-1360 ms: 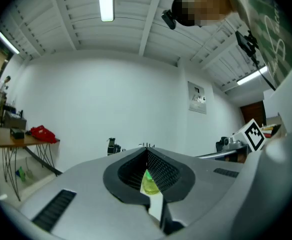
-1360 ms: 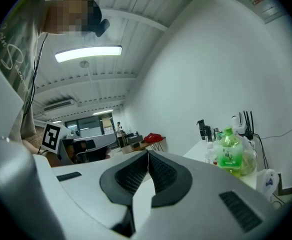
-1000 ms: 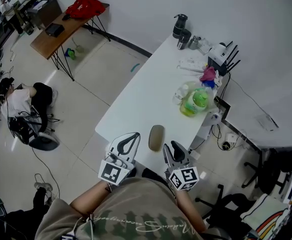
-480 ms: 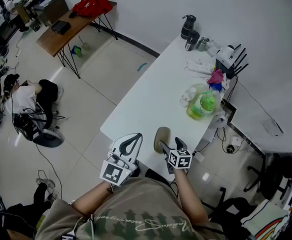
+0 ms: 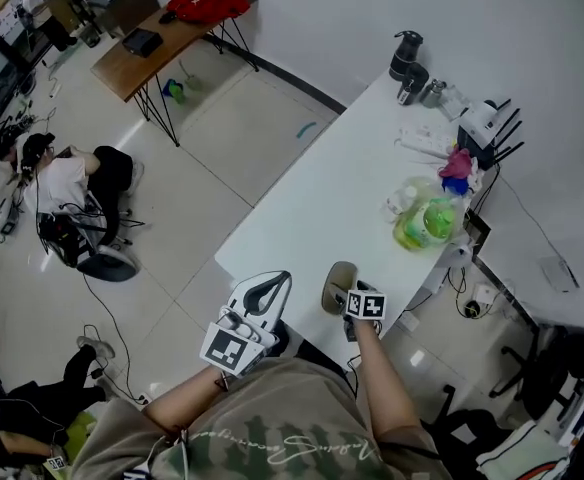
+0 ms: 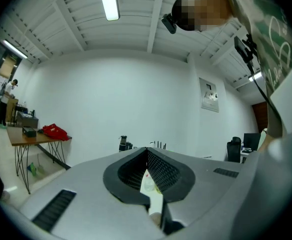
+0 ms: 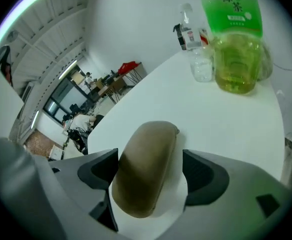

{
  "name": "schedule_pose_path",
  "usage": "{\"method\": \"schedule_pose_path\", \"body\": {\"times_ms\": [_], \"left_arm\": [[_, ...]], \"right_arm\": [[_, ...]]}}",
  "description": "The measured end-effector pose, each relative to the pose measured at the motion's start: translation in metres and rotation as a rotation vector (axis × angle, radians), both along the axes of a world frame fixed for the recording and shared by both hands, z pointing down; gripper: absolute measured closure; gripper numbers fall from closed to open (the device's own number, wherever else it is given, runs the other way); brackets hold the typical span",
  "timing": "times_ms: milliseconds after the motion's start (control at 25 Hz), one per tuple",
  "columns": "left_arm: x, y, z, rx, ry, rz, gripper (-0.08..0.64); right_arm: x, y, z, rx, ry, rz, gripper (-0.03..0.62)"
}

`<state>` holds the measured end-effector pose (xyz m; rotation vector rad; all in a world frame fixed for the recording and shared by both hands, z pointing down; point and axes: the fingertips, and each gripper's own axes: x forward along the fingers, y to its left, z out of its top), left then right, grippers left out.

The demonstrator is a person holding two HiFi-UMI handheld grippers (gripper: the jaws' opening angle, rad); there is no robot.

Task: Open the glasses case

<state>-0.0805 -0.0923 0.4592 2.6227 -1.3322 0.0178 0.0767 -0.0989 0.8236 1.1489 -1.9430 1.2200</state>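
Head view: the glasses case (image 5: 340,286) lies shut at the white table's (image 5: 312,198) near edge, with the right gripper (image 5: 344,298) over it and the left gripper (image 5: 270,284) off to its left. Left gripper view: jaws clenched on nothing. Right gripper view: jaws, just spread wide, straddle the case without squeezing it; the lid is not yet lifted.

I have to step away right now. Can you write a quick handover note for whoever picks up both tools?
Left tool: shut, empty, held near the white table's front edge.
Right tool: open; its jaws have just been opening and stand either side of the brown glasses case, not clamped on it.
Case: lies closed on the table, near the front edge.
Done: right tool set around the case.
Left: grip the case, lift its lid.
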Motion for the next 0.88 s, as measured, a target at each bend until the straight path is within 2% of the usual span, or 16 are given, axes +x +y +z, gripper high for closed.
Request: {"method": "schedule_pose_path", "body": {"times_ms": [120,280,440,640,760,880], "left_arm": [[-0.002,-0.005,-0.009,-0.006,0.028,-0.001,0.554],[-0.003,-0.011,-0.011,-0.004,0.028,-0.011,0.554],[-0.003,-0.016,-0.002,-0.026,0.02,-0.019,0.554],[-0.004,-0.016,0.012,-0.072,0.021,-0.016,0.554],[-0.002,-0.019,0.028,-0.114,0.043,-0.011,0.554],[-0.002,-0.021,0.041,-0.13,0.064,-0.008,0.554]], "right_arm": [[-0.01,0.001,0.011,-0.046,-0.053,0.016,0.209],[-0.026,0.001,0.019,-0.101,-0.112,0.02,0.209],[-0.03,-0.001,0.021,-0.095,-0.101,0.036,0.209],[-0.032,0.001,0.015,-0.093,-0.157,0.049,0.21],[-0.03,-0.006,-0.012,-0.034,-0.233,0.054,0.212],[-0.023,-0.015,-0.068,0.087,-0.406,0.11,0.212]]}}
